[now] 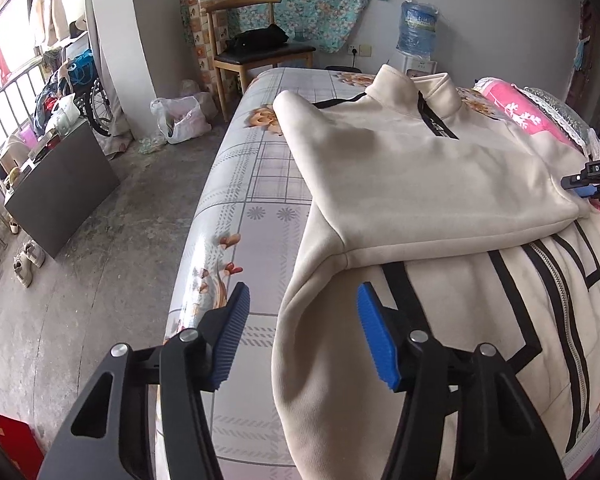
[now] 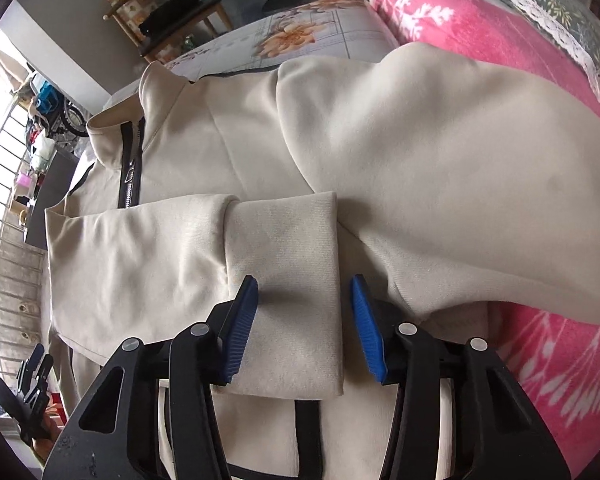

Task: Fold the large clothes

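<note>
left wrist view: a cream zip jacket (image 1: 412,168) with black trim lies on the bed (image 1: 236,216), both sleeves folded across its front. the left gripper (image 1: 300,320) hangs over its near left edge, blue pads apart, fabric between them but not pinched. in the right wrist view the right gripper (image 2: 304,312) straddles a sleeve cuff (image 2: 284,264), jaws apart, pads not pressing. a pink blanket (image 2: 500,32) lies beside the jacket.

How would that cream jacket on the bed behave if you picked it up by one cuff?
The cream jacket would probably go floppy: its sleeves already lie folded flat across the body. The cuff looks thick and ribbed, so it likely grips well. Its fleecy bulk suggests some weight, so the rest would probably drag behind.
</note>
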The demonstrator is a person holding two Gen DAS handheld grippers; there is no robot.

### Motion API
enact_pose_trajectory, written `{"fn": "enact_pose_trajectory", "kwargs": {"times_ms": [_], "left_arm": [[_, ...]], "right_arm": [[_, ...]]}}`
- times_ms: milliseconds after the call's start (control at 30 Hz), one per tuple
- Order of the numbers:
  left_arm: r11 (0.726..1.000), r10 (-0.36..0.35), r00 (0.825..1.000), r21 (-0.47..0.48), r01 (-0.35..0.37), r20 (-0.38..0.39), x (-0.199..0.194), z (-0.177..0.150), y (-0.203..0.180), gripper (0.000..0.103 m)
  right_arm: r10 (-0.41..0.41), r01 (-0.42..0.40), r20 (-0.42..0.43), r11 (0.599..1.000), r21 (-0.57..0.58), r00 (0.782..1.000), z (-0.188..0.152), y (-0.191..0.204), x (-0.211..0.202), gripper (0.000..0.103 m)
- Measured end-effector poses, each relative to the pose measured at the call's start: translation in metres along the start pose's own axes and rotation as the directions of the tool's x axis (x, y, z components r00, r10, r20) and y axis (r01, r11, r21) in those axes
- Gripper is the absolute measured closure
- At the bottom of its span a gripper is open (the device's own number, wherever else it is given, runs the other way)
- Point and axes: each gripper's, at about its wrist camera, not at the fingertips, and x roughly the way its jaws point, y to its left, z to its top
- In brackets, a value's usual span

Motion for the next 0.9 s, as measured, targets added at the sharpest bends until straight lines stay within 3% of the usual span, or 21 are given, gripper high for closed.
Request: {"fn": "enact_pose_trajectory", "kwargs": {"times_ms": [100, 167, 200, 233, 267, 400, 567, 667, 767, 833, 900], "left_arm": [[0.999, 0.003, 1.0, 0.037, -0.002, -0.022, 0.005, 0.004, -0.004, 0.048], [0.997, 0.03, 0.999, 0.065, -0.028, -0.032, 0.01, 0.007, -0.008, 0.048], [0.996, 0.044, 0.998, 0.078, -0.041, -0.034, 0.012, 0.009, -0.01, 0.048], [0.995, 0.054, 0.998, 0.092, -0.051, -0.036, 0.015, 0.01, -0.012, 0.048], [0.993, 0.056, 0.998, 0.103, -0.052, -0.038, 0.017, 0.011, -0.014, 0.048], [0.987, 0.067, 0.997, 0.151, -0.059, -0.049, 0.028, 0.014, -0.023, 0.048], [0.987, 0.079, 0.994, 0.146, -0.069, -0.068, 0.038, 0.014, -0.025, 0.048], [0.992, 0.064, 0.995, 0.109, -0.056, -0.075, 0.041, 0.014, -0.02, 0.048], [0.996, 0.048, 0.995, 0.074, -0.042, -0.083, 0.042, 0.015, -0.014, 0.048], [0.999, 0.031, 0.995, 0.045, -0.027, -0.092, 0.043, 0.015, -0.009, 0.048], [0.999, 0.023, 0.995, 0.03, -0.02, -0.097, 0.044, 0.016, -0.007, 0.048]], "right_arm": [[-0.014, 0.014, -0.022, 1.0, -0.013, 1.0, -0.001, 0.003, 0.008, 0.062], [-0.021, 0.021, -0.022, 0.999, -0.026, 1.0, 0.001, 0.003, 0.01, 0.071], [-0.032, 0.031, -0.019, 0.999, -0.033, 0.999, 0.001, 0.003, 0.009, 0.08], [-0.031, 0.031, -0.017, 0.999, -0.034, 0.999, 0.002, 0.003, 0.008, 0.098], [-0.015, 0.015, -0.021, 0.999, -0.029, 1.0, 0.003, 0.0, 0.006, 0.099], [0.009, -0.009, 0.005, 0.999, -0.032, 1.0, 0.005, -0.002, -0.006, 0.1], [0.176, -0.177, 0.055, 0.984, 0.021, 0.983, 0.01, -0.007, -0.029, 0.1], [0.201, -0.203, 0.044, 0.979, 0.033, 0.979, 0.011, -0.007, -0.03, 0.1], [0.214, -0.212, -0.011, 0.973, 0.093, 0.977, 0.011, -0.02, -0.02, 0.091], [0.207, -0.202, -0.031, 0.971, 0.129, 0.978, 0.009, -0.028, -0.012, 0.071], [0.202, -0.194, -0.046, 0.97, 0.143, 0.978, 0.007, -0.032, -0.006, 0.07]]}}
